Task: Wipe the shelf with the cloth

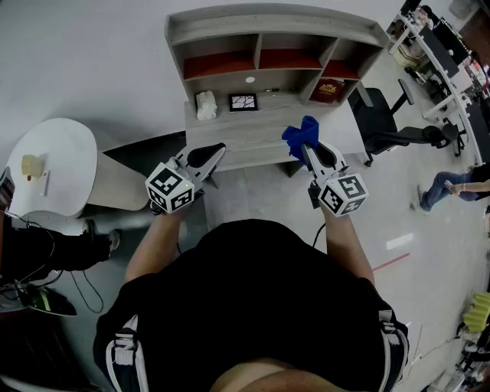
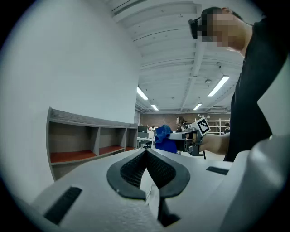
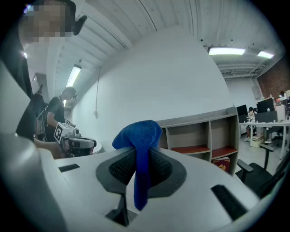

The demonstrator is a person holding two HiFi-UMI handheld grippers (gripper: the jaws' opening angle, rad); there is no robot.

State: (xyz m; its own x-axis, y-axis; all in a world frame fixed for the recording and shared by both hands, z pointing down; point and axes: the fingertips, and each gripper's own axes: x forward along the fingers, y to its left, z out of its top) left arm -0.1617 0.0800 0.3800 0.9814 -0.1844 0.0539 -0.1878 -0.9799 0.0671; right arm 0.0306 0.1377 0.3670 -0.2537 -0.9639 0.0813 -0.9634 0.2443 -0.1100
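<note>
Above the shelf, head view: the shelf point(image 1: 276, 21) stands against the wall ahead of the person. Both tools are held short of its front edge, and neither touches it.
Cloth: the blue cloth point(image 1: 301, 133) is bunched at the tip of the right tool point(image 1: 309, 150), in the air just before the shelf's front edge, right of centre.
Left tool point(image 1: 213, 155): before the shelf's left half, carrying nothing.
Compartments: the two upper ones, red-floored, look empty. A dark red box point(image 1: 328, 90) sits in the small right-hand one.
Open board below: a white object point(image 1: 205, 105) at left, a framed dark tile point(image 1: 243, 101) just beside it, and the rest bare.
Left gripper view: jaws pressed together with nothing between them. The shelf is off to the left.
Right gripper view: jaws clamped on the cloth, a fold standing above them and a tail hanging below. The shelf lies beyond.
Step (judged): approach; wiping not yet begun.
Next move (judged): lower the cloth onto the board, keep the clamp firm, and sweep around the white object and the tile.
</note>
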